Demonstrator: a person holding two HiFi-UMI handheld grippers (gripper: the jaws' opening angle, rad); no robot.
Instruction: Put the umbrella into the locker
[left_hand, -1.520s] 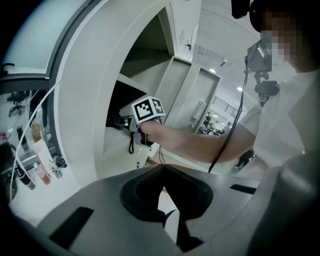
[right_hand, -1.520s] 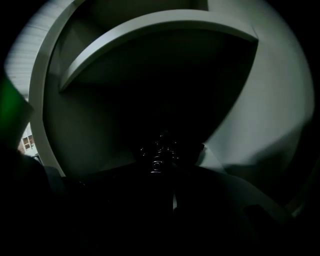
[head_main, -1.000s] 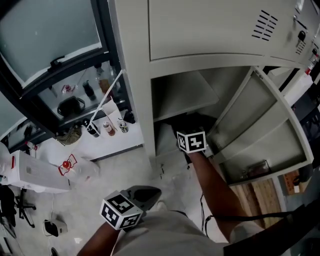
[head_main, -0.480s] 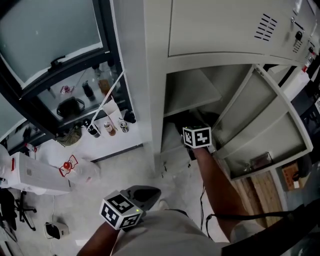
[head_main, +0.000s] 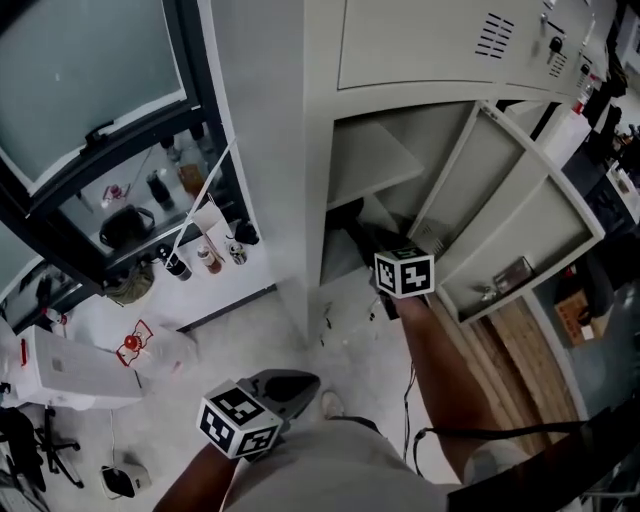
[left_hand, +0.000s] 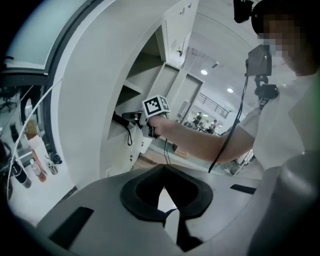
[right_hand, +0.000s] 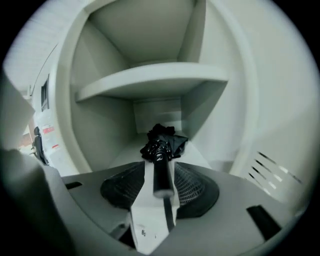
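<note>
The black folded umbrella (right_hand: 162, 145) lies on the floor of the locker's lower compartment (right_hand: 120, 155), with its handle pointing out at me. My right gripper (right_hand: 160, 186) is at the compartment's mouth. Its jaws have just been opening and now stand open; the handle lies between the pads (right_hand: 122, 187) without touching them. In the head view the umbrella (head_main: 352, 228) shows dark inside the locker, just beyond the right gripper's marker cube (head_main: 405, 272). My left gripper (left_hand: 164, 192) is shut on nothing and hangs low by my body (head_main: 290, 385), away from the locker.
The locker door (head_main: 520, 220) stands swung open to the right, and a shelf (head_main: 375, 165) sits above the umbrella. Bottles (head_main: 205, 255) stand on a white ledge at the left. A white box (head_main: 70, 365) lies on the floor. Wooden boards (head_main: 510, 350) lie under the door.
My right gripper has drawn back from inside the locker mouth to just outside it, while the umbrella stays in the compartment. The left gripper has hardly shifted in view.
</note>
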